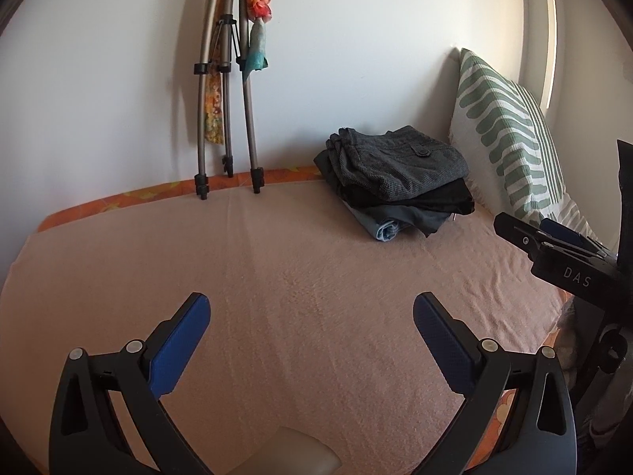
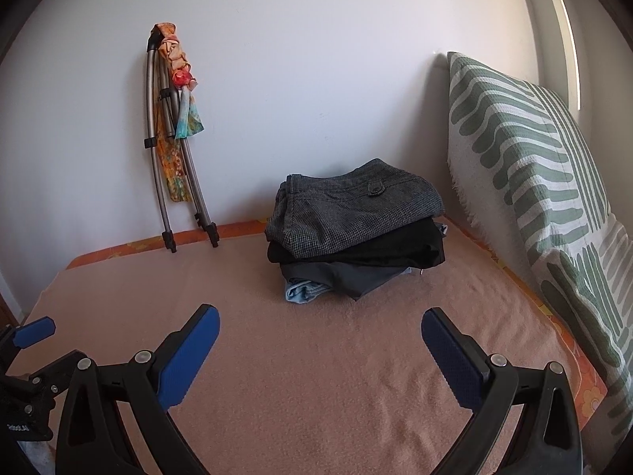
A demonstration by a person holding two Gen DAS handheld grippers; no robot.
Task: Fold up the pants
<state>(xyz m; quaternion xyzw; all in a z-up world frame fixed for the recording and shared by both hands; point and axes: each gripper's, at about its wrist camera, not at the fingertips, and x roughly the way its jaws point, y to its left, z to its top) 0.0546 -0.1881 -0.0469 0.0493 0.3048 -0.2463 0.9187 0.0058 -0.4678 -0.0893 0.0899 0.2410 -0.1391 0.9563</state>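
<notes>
The left hand-held gripper (image 1: 311, 308) fills the bottom of the left wrist view, its two blue-padded fingers (image 1: 180, 350) spread wide with nothing between them, hovering over a bare stretch of the pink blanket (image 1: 296, 297) that covers the bed. The right hand-held gripper (image 2: 320, 322) sits at the bottom of the right wrist view in the same way: blue pads (image 2: 189, 356) wide apart, holding nothing, above the blanket. In the left wrist view the right tool shows again at the right edge of the frame, black with the letters "DAS" on it; how wide its fingers stand cannot be read from that angle.

The pants lie in a folded stack (image 2: 356, 229) toward the upper middle of the right wrist view and the upper right of centre in the left wrist view, resting on the blanket near the wall. The top piece is a grey tweed pair (image 1: 399, 162) with a buttoned pocket tab facing up; below it come a black pair (image 2: 356, 251), a dark grey pair (image 2: 356, 277) and, at the bottom, a light blue denim pair (image 2: 302, 291) whose rolled edge pokes out at the lower left of the pile.

A green-and-white patterned pillow (image 2: 534, 166) leans upright at the right of the frame, just beside the stack. A folded tripod (image 1: 225, 91) stands against the white wall at the upper left, a colourful scarf (image 1: 257, 12) tied around its top, its feet on the orange sheet edge (image 1: 150, 192).
</notes>
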